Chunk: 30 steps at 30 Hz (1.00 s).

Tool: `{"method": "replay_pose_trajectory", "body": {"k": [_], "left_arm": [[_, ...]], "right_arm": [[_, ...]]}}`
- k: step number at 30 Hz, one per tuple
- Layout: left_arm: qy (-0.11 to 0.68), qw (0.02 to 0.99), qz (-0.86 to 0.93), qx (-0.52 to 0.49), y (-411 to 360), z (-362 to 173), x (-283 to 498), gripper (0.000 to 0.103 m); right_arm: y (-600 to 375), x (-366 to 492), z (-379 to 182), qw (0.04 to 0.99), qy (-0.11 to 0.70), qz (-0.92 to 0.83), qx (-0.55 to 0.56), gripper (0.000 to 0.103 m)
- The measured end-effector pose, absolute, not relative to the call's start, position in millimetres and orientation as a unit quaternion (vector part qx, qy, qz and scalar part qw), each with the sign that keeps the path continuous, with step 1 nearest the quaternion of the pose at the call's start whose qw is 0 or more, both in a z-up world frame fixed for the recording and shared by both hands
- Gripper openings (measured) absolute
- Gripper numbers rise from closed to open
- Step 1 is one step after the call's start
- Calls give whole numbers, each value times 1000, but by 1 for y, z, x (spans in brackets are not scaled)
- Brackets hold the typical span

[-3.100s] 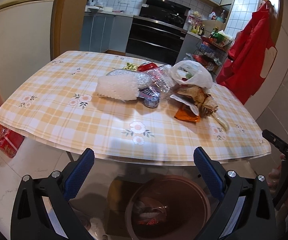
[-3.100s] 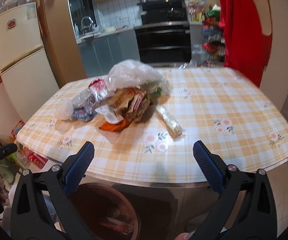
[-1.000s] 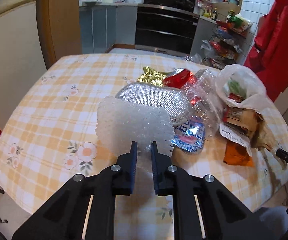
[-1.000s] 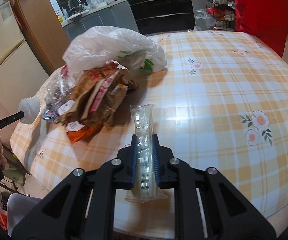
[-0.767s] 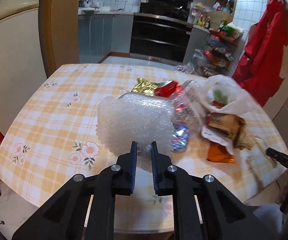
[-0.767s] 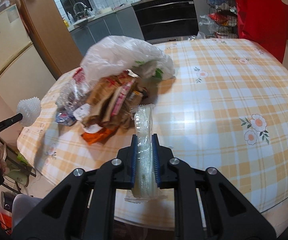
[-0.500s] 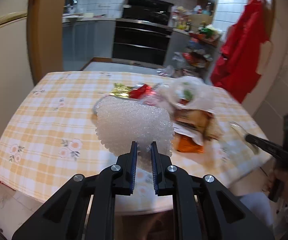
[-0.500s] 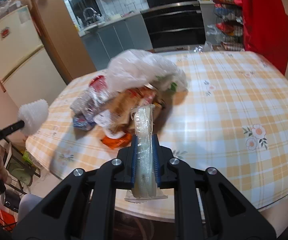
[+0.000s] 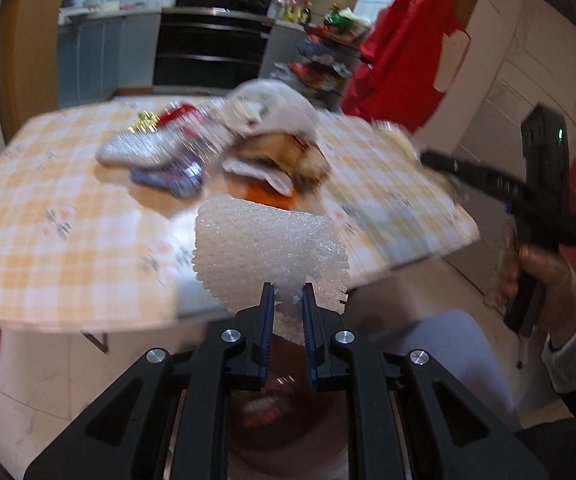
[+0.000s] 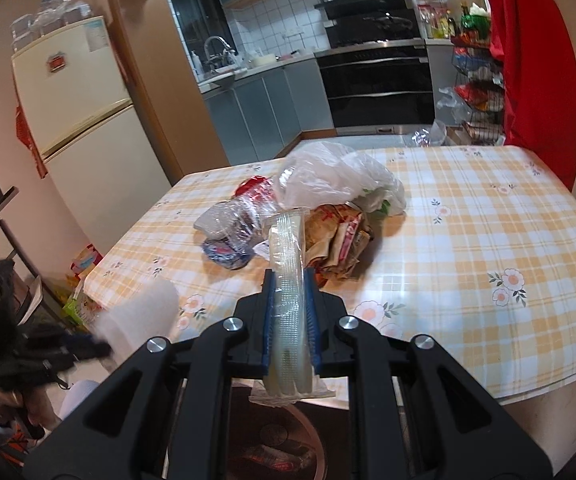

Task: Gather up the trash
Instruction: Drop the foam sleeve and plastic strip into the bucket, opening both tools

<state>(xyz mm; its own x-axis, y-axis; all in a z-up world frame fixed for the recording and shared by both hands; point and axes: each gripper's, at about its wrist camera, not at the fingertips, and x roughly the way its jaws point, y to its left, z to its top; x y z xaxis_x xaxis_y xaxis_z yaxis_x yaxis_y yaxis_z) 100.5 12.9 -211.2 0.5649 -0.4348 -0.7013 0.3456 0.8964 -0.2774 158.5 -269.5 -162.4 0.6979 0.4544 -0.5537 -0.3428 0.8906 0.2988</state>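
the left gripper (image 9: 288, 300) is pinched on a bit of white foam (image 9: 267, 252). the foam sticks up past the tips, and the fingers (image 9: 265, 320) are close together with the foam squeezed between them. the right gripper (image 10: 290, 292) is shut tight on a clear tube (image 10: 288, 272) of plastic. the tube runs right through the fingers, up past the tips and out the back too.

under both grippers, behind the fingers, sits a brown bin (image 10: 312, 440) with some trash in it. the bin is by the near edge of the table (image 10: 468, 240). the rest of the trash, a white bag (image 10: 332, 176) and brown wrappers (image 10: 340, 240), lies on the table well past the tips.

the job now looks like dropping both things in the bin. to do it well, keep squeezing until each thing hangs over the middle of the bin. the foam is light and wide, so it may float off to the side; get the tips low and close to the bin first. the tube is long, so tip it down so one end goes in first. then open the fingers wide and let go.
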Motion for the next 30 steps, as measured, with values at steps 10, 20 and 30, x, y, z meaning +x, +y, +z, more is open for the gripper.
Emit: {"method": "replay_pose_trajectory", "body": {"k": [10,20,30], "left_arm": [[411,883,-227,-16,-18,-225,66,76],[298,944,-110,-92,41,-171,43,97],[229,969,16,-88,88,-155,31,97]], "right_arm": [[-264,118,-154,918,312,232,76,17],[-244,79,-145,908,312,274,53,17],[-215,74,-173,884,355,301,34,17]]}}
